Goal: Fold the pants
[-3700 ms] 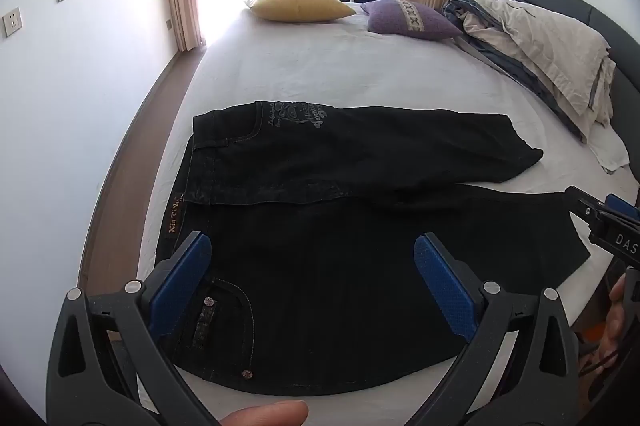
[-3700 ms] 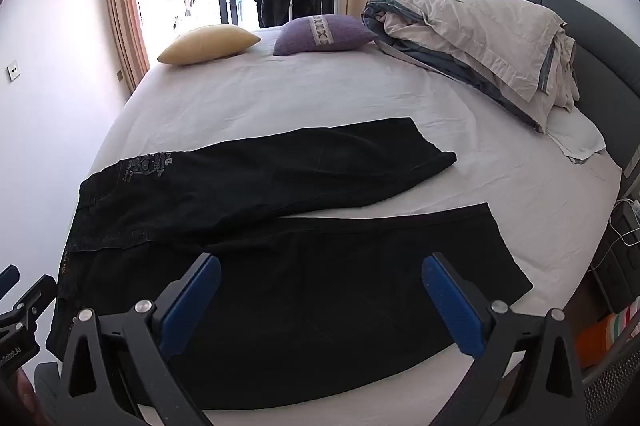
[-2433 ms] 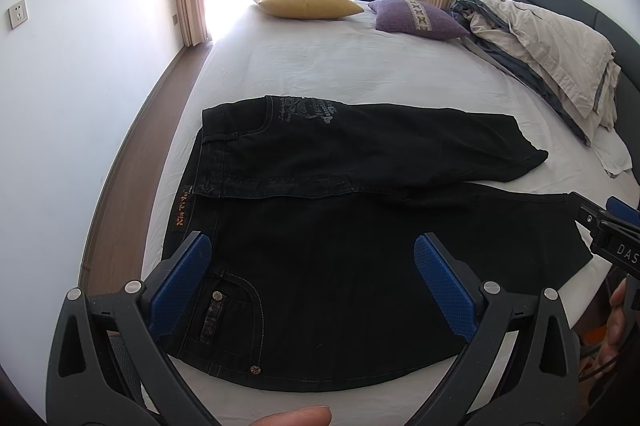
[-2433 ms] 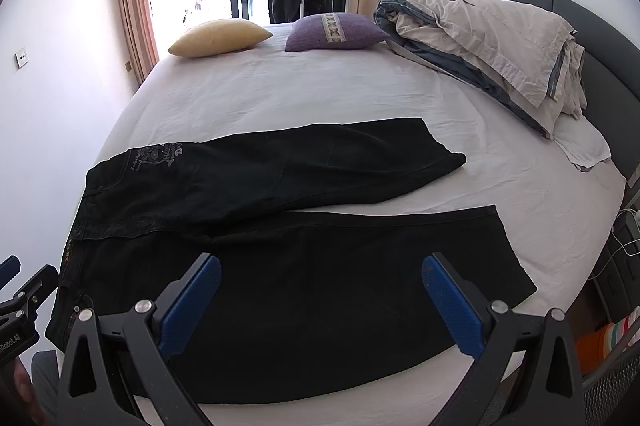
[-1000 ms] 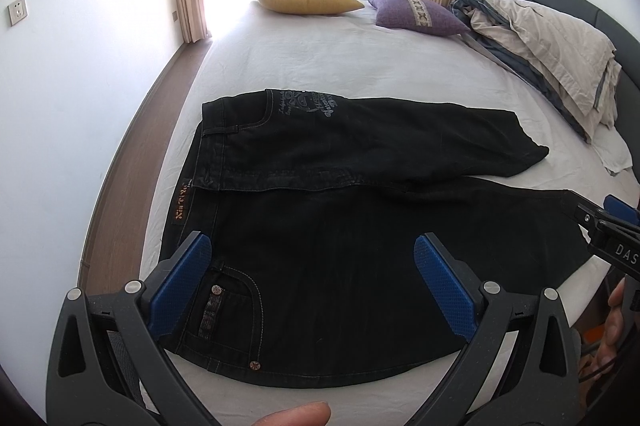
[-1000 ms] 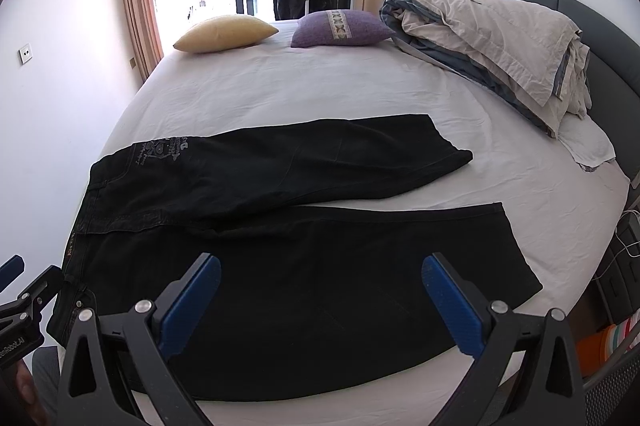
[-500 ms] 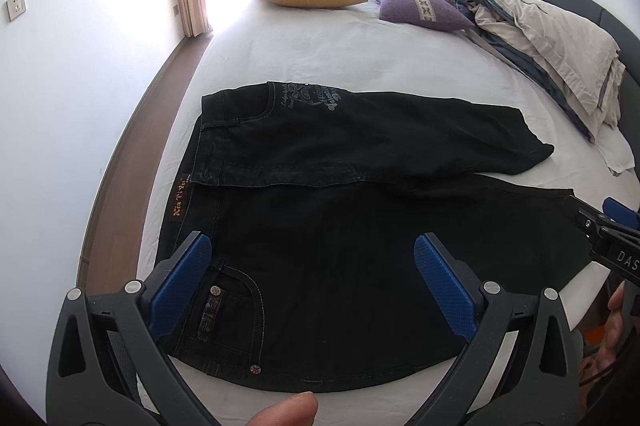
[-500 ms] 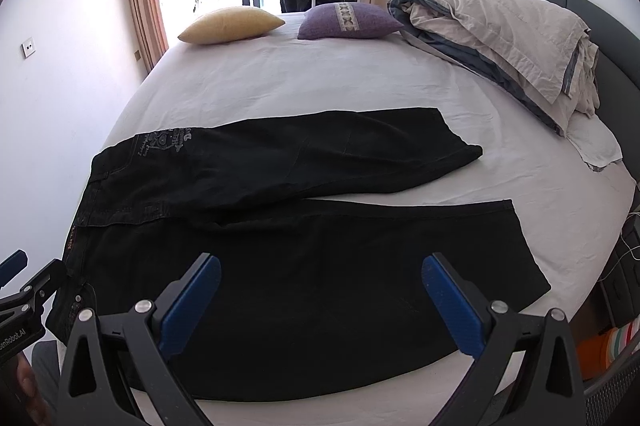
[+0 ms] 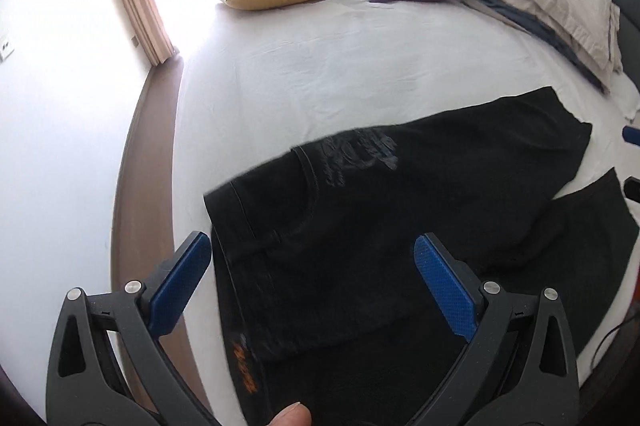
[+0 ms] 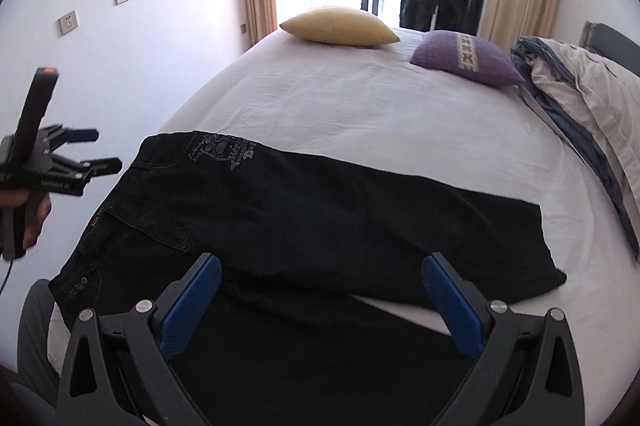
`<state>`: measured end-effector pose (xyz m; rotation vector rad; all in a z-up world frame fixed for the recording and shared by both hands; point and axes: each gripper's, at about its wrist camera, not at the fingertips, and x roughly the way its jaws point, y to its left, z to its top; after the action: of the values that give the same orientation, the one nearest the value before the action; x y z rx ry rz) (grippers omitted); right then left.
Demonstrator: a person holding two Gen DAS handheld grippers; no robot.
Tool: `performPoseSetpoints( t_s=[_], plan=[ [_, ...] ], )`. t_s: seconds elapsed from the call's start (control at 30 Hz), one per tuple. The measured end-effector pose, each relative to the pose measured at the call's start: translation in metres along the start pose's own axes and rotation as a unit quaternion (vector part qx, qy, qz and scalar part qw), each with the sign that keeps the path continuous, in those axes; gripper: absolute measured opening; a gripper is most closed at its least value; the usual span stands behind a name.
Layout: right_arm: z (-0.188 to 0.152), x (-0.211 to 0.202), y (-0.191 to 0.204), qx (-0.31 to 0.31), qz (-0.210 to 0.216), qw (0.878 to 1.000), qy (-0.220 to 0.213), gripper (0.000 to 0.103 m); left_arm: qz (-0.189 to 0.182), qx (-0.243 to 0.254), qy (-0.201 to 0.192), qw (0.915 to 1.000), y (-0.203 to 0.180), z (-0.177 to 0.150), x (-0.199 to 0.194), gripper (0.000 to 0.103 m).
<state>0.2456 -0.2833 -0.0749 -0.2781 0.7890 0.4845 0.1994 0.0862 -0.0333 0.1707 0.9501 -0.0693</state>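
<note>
Black pants [image 9: 400, 210] lie flat on the white bed [image 9: 320, 66], waistband to the left, both legs running right and spread apart. A grey print marks the far hip [image 10: 224, 150]. My left gripper [image 9: 312, 262] hovers open over the waistband's far corner, nothing between its blue pads. My right gripper [image 10: 320, 286] hovers open above the crotch and near leg [image 10: 320, 346], also holding nothing. In the right wrist view the left gripper [image 10: 94, 150] shows at the far left, held by a hand, beside the waistband.
A yellow pillow [image 10: 340, 26] and a purple pillow [image 10: 466, 58] sit at the bed's far end. A bundled duvet [image 9: 552, 2] lies along the right side by the grey headboard. Wall and floor strip [image 9: 144, 154] border the bed's left edge.
Both grippers have swung forward and left over the pants. The left one now sits over the waistband's far corner, the right one over the crotch. Pants unmoved; jaws stayed open.
</note>
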Motion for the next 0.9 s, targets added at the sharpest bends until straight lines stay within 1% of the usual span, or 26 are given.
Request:
performPoseSetpoints(
  t_s=[0.07,0.13,0.2,0.23,0.27,0.3,0.33,0.37,0.4,0.43,0.47,0.63,0.7,0.73,0.83,0.9],
  plan=[
    [0.015,0.018,-0.011,-0.023,0.027,0.999,0.004,0.096,-0.006,0.037,0.008,0.9993,0.008,0.027,0.028,0.103],
    [0.027,0.038,-0.018,-0.039,0.045,0.998,0.019,0.092,-0.019,0.075,0.033,0.9964,0.012,0.05,0.062,0.103],
    [0.036,0.056,-0.022,-0.059,0.069,0.996,0.026,0.088,-0.047,0.1,0.058,0.9922,0.015,0.065,0.094,0.103],
    [0.039,0.064,-0.023,-0.069,0.079,0.994,0.028,0.086,-0.051,0.109,0.065,0.9906,0.016,0.07,0.107,0.103],
    [0.043,0.074,-0.024,-0.078,0.085,0.993,0.031,0.085,-0.052,0.12,0.074,0.9887,0.017,0.074,0.12,0.1],
    [0.045,0.083,-0.025,-0.085,0.089,0.992,0.034,0.082,-0.058,0.129,0.086,0.9862,0.017,0.079,0.133,0.097],
    [0.048,0.093,-0.027,-0.09,0.095,0.991,0.04,0.075,-0.065,0.135,0.097,0.9839,0.017,0.082,0.143,0.085],
    [0.052,0.103,-0.028,-0.094,0.103,0.989,0.048,0.072,-0.073,0.14,0.111,0.9812,0.019,0.084,0.155,0.075],
    [0.054,0.111,-0.03,-0.095,0.111,0.988,0.056,0.068,-0.079,0.146,0.127,0.978,0.019,0.086,0.166,0.07],
    [0.056,0.119,-0.031,-0.095,0.115,0.987,0.061,0.068,-0.085,0.149,0.137,0.9755,0.02,0.085,0.175,0.058],
    [0.058,0.125,-0.032,-0.097,0.119,0.986,0.064,0.068,-0.09,0.153,0.144,0.9736,0.019,0.086,0.184,0.053],
    [0.071,0.151,-0.027,-0.121,0.144,0.979,0.081,0.067,-0.108,0.165,0.184,0.963,0.017,0.09,0.209,0.053],
    [0.078,0.157,-0.02,-0.134,0.154,0.975,0.086,0.067,-0.107,0.177,0.189,0.96,0.013,0.09,0.214,0.053],
    [0.081,0.162,-0.017,-0.14,0.154,0.974,0.09,0.066,-0.106,0.182,0.191,0.9587,0.01,0.084,0.213,0.053],
    [0.093,0.175,-0.008,-0.155,0.16,0.97,0.099,0.062,-0.101,0.189,0.196,0.957,0.002,0.08,0.219,0.053],
    [0.1,0.182,0.0,-0.165,0.162,0.967,0.103,0.061,-0.104,0.192,0.195,0.9562,-0.002,0.076,0.219,0.045]
  ],
)
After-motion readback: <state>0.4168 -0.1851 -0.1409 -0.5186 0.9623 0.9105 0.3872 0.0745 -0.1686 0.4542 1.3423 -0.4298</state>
